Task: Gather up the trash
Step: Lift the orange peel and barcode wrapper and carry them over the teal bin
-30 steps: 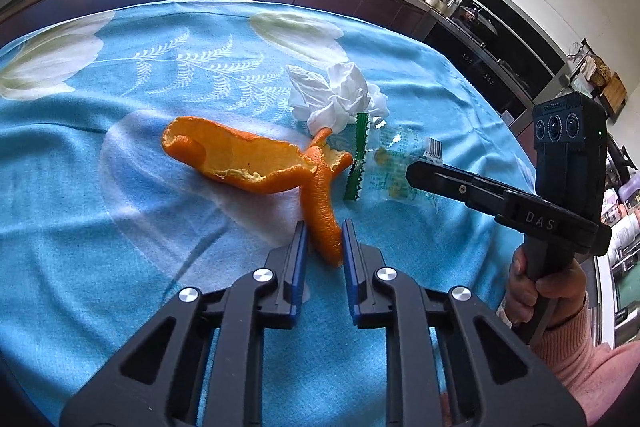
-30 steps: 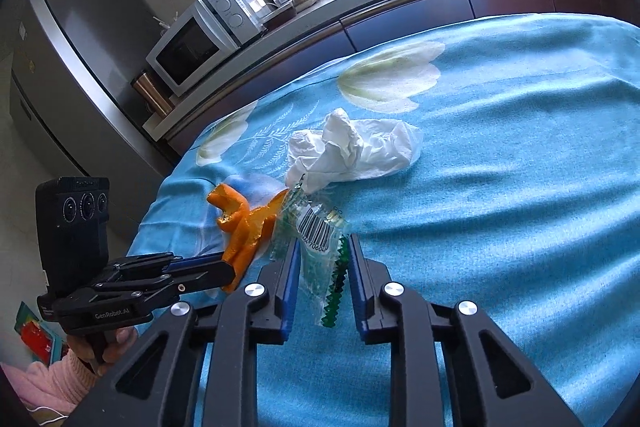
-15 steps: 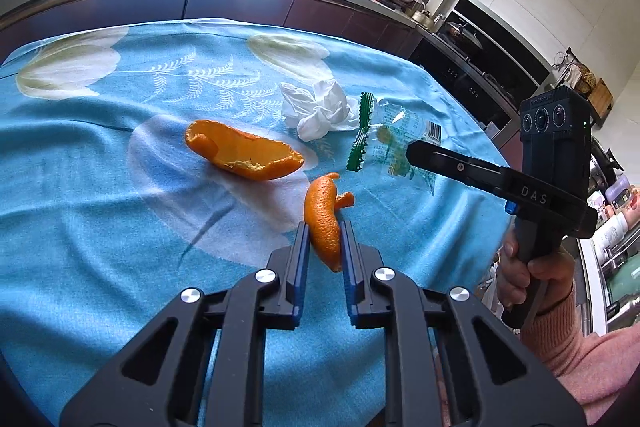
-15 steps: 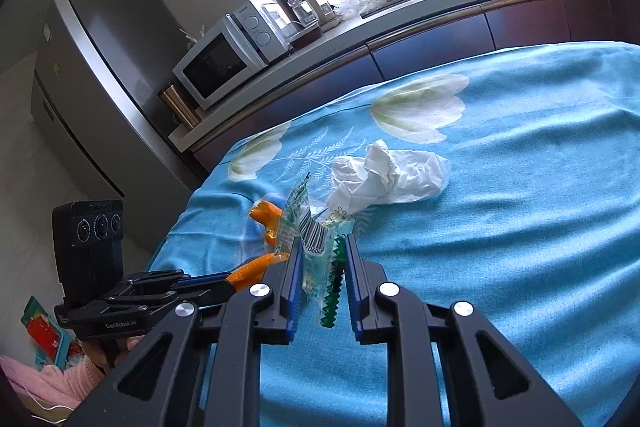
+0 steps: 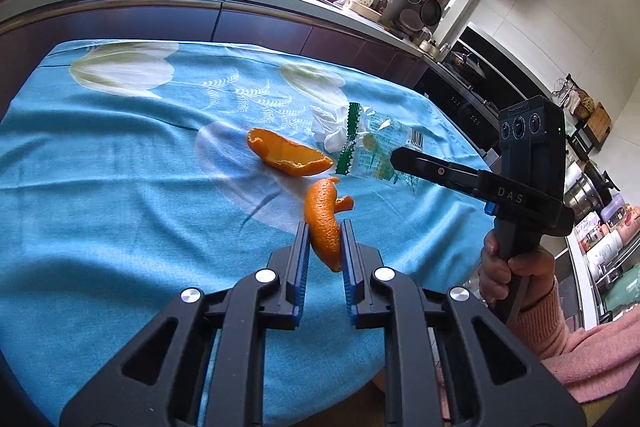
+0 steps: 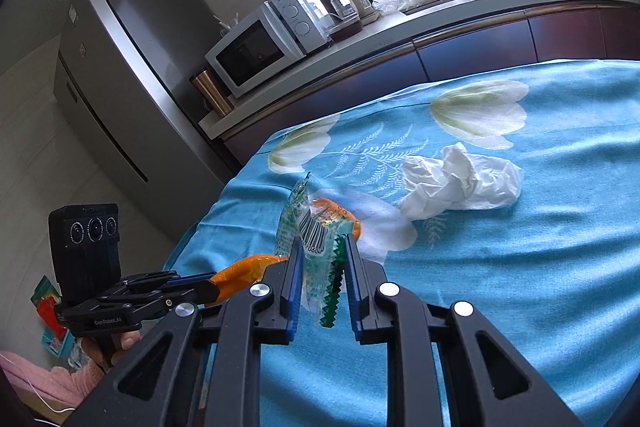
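**Trash items in hand and on the tabletop**

Left hand-held gripper point(image 5: 325, 247): jaws narrow, pinching an orange peel strip point(image 5: 322, 223); light, limp, held mid-length.
Right hand-held gripper point(image 6: 320, 267): clamped on a clear wrapper point(image 6: 316, 247); thin, slippery, crinkly.
On the tabletop point(image 5: 120, 207): curved peel point(image 5: 286, 155), probably stiff enough to grip by its rim; crumpled tissue point(image 6: 460, 183), soft, grippable anywhere.

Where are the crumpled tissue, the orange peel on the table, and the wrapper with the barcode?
crumpled tissue point(image 6: 460, 183), right wrist view, on its bunched middle.
orange peel on the table point(image 5: 288, 157), left wrist view, on its curved inside.
wrapper point(image 6: 314, 239), right wrist view, on the barcode.
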Available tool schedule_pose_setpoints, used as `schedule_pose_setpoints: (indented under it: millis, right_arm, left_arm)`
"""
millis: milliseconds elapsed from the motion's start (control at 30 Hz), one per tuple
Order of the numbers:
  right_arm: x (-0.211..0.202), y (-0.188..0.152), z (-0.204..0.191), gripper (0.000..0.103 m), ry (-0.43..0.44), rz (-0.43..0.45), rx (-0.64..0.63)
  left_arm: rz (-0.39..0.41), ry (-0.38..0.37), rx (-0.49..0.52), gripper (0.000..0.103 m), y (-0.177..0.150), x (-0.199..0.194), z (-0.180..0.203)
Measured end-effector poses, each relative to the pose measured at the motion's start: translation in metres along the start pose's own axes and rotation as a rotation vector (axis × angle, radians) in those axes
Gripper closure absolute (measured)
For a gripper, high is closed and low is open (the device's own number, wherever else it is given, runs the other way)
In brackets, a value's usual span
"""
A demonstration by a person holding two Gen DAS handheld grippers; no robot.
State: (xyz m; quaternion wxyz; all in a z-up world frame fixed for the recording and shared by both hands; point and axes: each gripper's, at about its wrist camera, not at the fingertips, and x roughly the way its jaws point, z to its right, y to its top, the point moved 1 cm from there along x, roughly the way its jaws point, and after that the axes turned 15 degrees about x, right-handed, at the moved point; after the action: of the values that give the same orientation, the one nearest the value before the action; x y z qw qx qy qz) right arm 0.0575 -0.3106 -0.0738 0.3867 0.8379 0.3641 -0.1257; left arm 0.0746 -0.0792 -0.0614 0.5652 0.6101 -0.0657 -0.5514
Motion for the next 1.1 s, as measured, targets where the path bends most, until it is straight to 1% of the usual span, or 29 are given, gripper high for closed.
schedule_pose_setpoints:
  millis: [300, 567, 900, 1100]
  right_arm:
    - [0.029, -0.009, -0.035, 0.085, 0.063, -0.061, -0.050]
    - [0.058, -0.015, -0.064, 0.085, 0.117, -0.113, -0.080]
    - [0.098, -0.023, -0.111, 0.085, 0.195, -0.206, -0.151]
    - [0.126, -0.028, -0.138, 0.085, 0.228, -0.267, -0.189]
  left_arm:
    - [0.050, 0.065, -0.054, 0.087, -0.015, -0.043, -0.023]
    - [0.078, 0.139, -0.108, 0.087, -0.033, -0.080, -0.044]
    - [0.136, 0.267, -0.196, 0.087, -0.060, -0.139, -0.076]
    - [0.169, 0.341, -0.256, 0.087, -0.077, -0.174, -0.097]
